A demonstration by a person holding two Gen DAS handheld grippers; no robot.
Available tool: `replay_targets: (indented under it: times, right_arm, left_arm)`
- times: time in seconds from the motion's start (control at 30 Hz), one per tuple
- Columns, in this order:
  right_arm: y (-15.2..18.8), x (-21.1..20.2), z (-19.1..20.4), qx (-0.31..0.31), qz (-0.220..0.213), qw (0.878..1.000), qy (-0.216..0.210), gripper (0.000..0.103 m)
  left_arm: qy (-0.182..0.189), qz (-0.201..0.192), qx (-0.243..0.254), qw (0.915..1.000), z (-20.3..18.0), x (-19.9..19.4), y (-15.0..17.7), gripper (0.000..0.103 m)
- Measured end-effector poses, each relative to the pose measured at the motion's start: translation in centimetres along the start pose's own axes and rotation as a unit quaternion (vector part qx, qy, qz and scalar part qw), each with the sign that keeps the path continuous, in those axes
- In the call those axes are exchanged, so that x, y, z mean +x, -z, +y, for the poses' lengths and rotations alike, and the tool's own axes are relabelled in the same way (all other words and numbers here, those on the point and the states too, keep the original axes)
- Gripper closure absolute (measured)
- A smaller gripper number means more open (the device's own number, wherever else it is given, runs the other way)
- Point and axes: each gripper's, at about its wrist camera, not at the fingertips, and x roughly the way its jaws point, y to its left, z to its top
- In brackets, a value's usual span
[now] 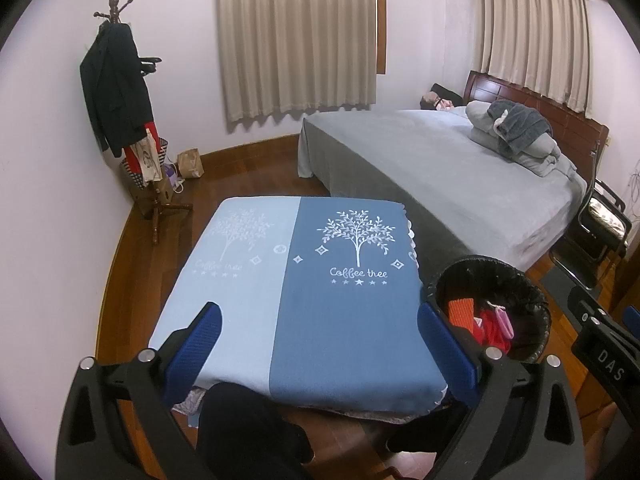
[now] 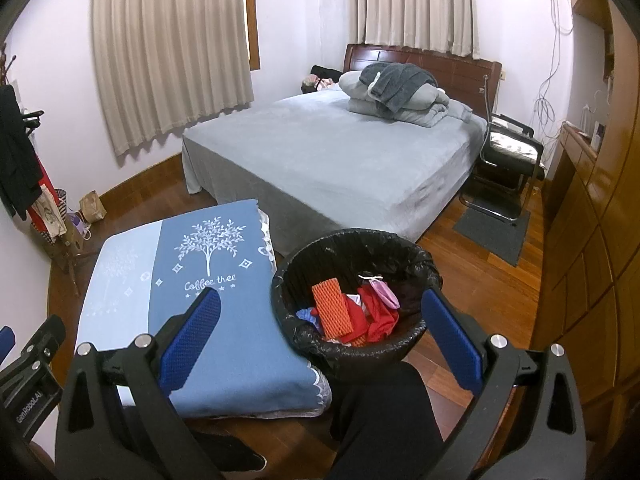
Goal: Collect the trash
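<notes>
Bin (image 2: 416,268) by table's (image 1: 320,340) right edge holds orange mesh (image 2: 334,310) and red scraps; left gripper (image 1: 320,348) and right gripper (image 2: 320,332) both released, empty. Scan tabletop before finishing.

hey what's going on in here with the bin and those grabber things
A person is holding a two-finger tool in each hand over a low table with a blue cloth. Both the left tool and the right tool are open and hold nothing. Beside the table stands a bin with a black liner, already holding trash: an orange foam net, red scraps and something pink. No loose trash shows on the cloth.
</notes>
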Motion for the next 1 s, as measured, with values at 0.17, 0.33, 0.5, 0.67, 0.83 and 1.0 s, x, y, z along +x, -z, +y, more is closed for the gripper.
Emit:
replay_targets:
  times: [0.17,0.33,0.5,0.67,0.83,1.0]
  right_arm:
    - [0.1,0.1,0.1,0.000,0.001,1.000,0.000,0.005]
    - [0.0,0.1,0.0,0.000,0.001,1.000,0.000,0.005]
    - [0.0,0.2,0.0,0.000,0.001,1.000,0.000,0.005]
    - [-0.1,0.1,0.0,0.000,0.002,1.000,0.000,0.005]
    - [-0.2,0.1,0.0,0.000,0.003,1.000,0.000,0.005]
    - [-0.2,0.2,0.1,0.000,0.003,1.000,0.000,0.005]
  left_arm:
    - [0.000,0.000,0.000,1.0000,0.1,0.0,0.0,0.007]
    - [-0.001,0.000,0.001,1.0000,0.1,0.0,0.0,0.007]
    - [-0.001,0.001,0.001,1.0000,0.1,0.0,0.1,0.007]
    - [-0.001,0.003,0.000,1.0000,0.2,0.1,0.4,0.007]
    - [-0.002,0.004,0.003,1.0000,0.1,0.2,0.6,0.007]
    - [0.002,0.005,0.007,1.0000,-0.2,0.5,1.1,0.007]
